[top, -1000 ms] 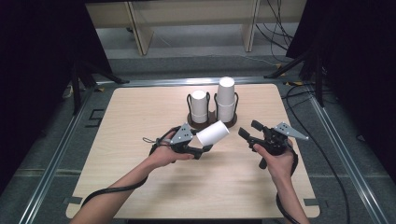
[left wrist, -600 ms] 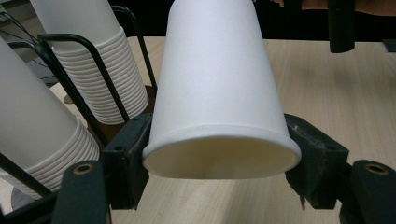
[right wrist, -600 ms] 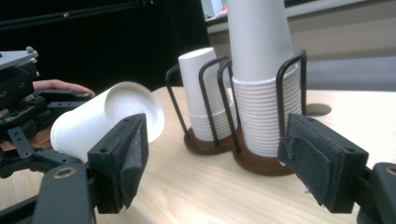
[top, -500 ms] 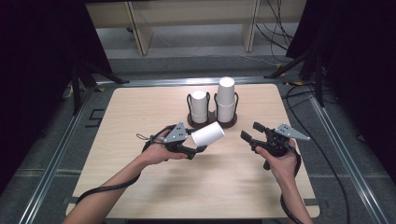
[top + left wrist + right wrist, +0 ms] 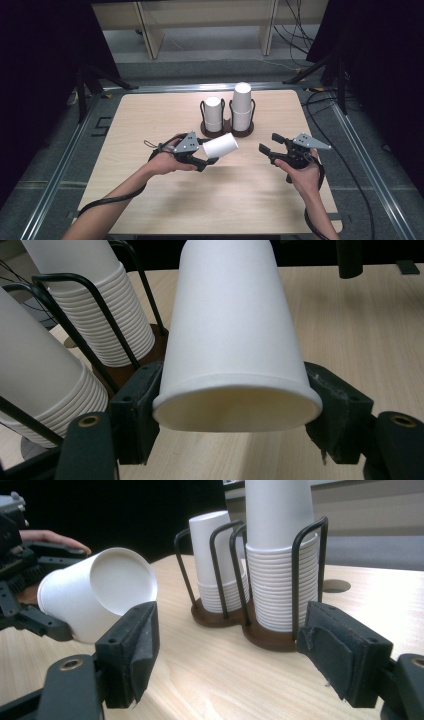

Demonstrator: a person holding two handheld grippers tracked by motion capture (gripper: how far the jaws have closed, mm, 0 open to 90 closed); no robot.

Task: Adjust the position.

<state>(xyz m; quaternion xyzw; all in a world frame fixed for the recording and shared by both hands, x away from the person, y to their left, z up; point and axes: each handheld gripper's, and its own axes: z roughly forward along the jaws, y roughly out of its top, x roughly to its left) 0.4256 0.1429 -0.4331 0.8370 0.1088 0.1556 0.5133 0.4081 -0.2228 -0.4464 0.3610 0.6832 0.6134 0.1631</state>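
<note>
1. The counter (image 5: 150, 200) is seen in the high view as a light wooden top filling the middle of the frame, with dark floor around it.
2. A rack (image 5: 227, 131) of black wire on a brown base is placed at the upper centre of the counter; two stacks of white cups are held upright in it, the shorter stack (image 5: 213, 112) on the left and the taller stack (image 5: 242, 105) on the right, just beside each other.
3. The left hand-held gripper (image 5: 210, 152) is held at the centre left of the high view, below the rack, and is pinched on a single cup (image 5: 220, 146).
4. The cup is kept on its side above the counter, near the rack; in the left gripper view its open rim (image 5: 237, 405) is turned toward the camera at lower centre, with a jaw pressed against each side.
5. The right hand-held gripper (image 5: 268, 145) is held at the centre right of the high view, well apart from the cup; its jaws are spread with nothing between them, and have just been closing somewhat.
</note>
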